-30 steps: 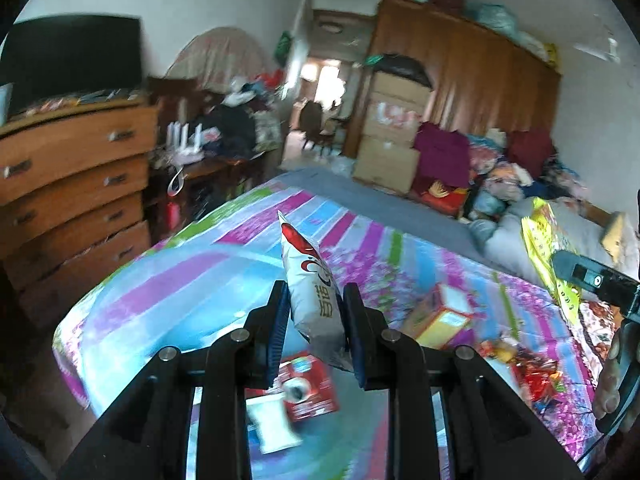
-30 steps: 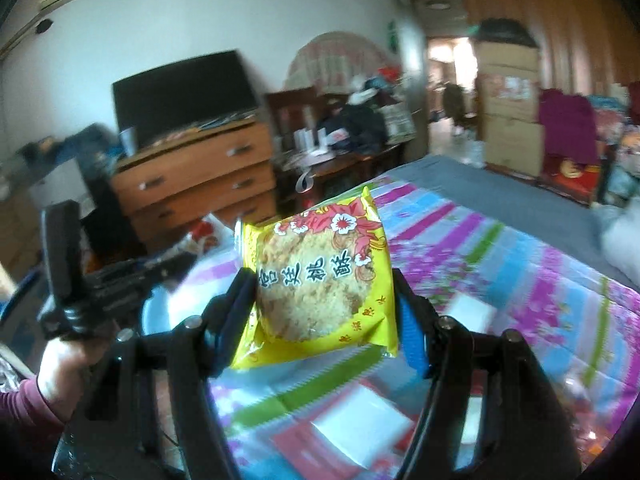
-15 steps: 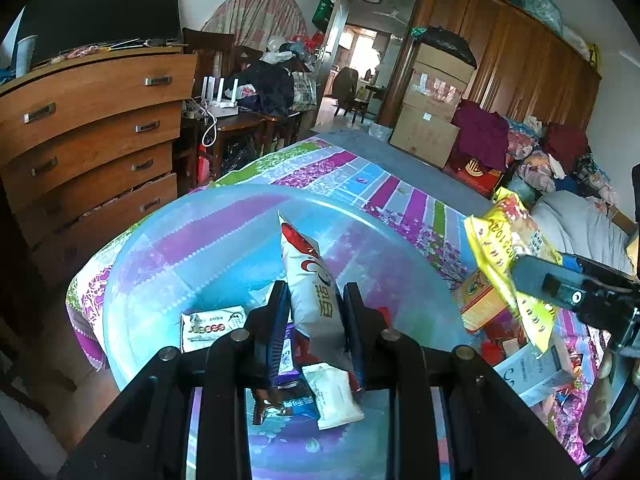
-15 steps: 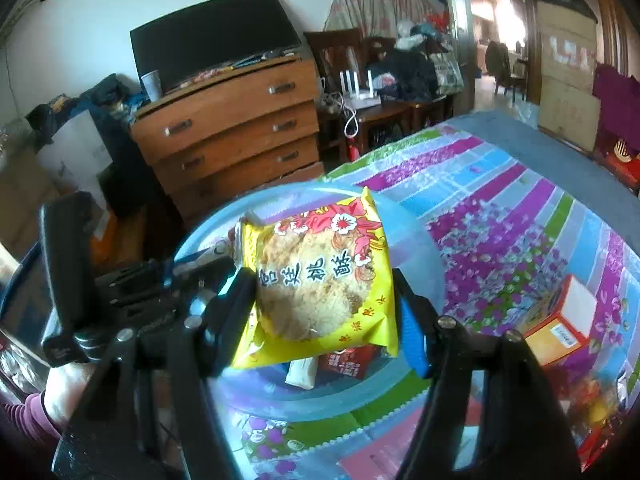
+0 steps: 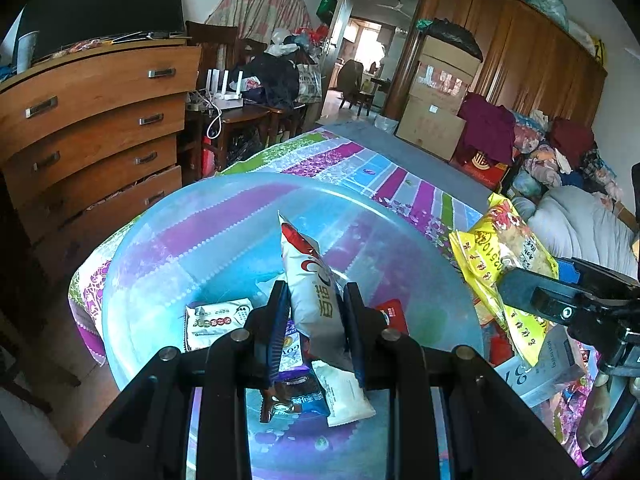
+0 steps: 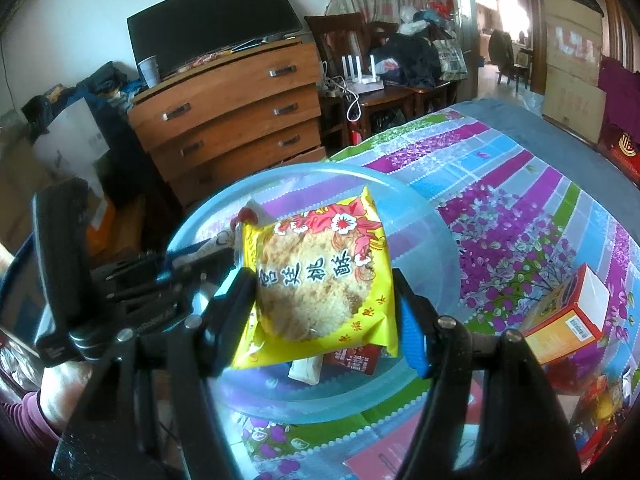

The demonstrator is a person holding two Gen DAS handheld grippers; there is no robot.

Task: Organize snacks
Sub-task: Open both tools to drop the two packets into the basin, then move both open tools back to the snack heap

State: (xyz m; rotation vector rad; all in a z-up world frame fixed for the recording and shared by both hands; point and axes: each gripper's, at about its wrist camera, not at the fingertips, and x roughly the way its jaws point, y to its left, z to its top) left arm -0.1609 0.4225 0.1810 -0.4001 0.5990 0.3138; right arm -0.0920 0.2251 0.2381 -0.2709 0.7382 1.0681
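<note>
Left wrist: your left gripper [image 5: 316,320] pinches white snack pouch [image 5: 310,280] | right gripper [image 6: 326,300] clamps yellow pastry pack [image 6: 320,280] | light, crinkly, crumbly, so grip the edges gently, near the blue basin [image 5: 168,240]

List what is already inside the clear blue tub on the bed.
Inside the blue tub lie a white packet, a purple-and-brown wrapped bar, a plain white sachet and a red pack. The left gripper and its white pouch cover the middle.
</note>
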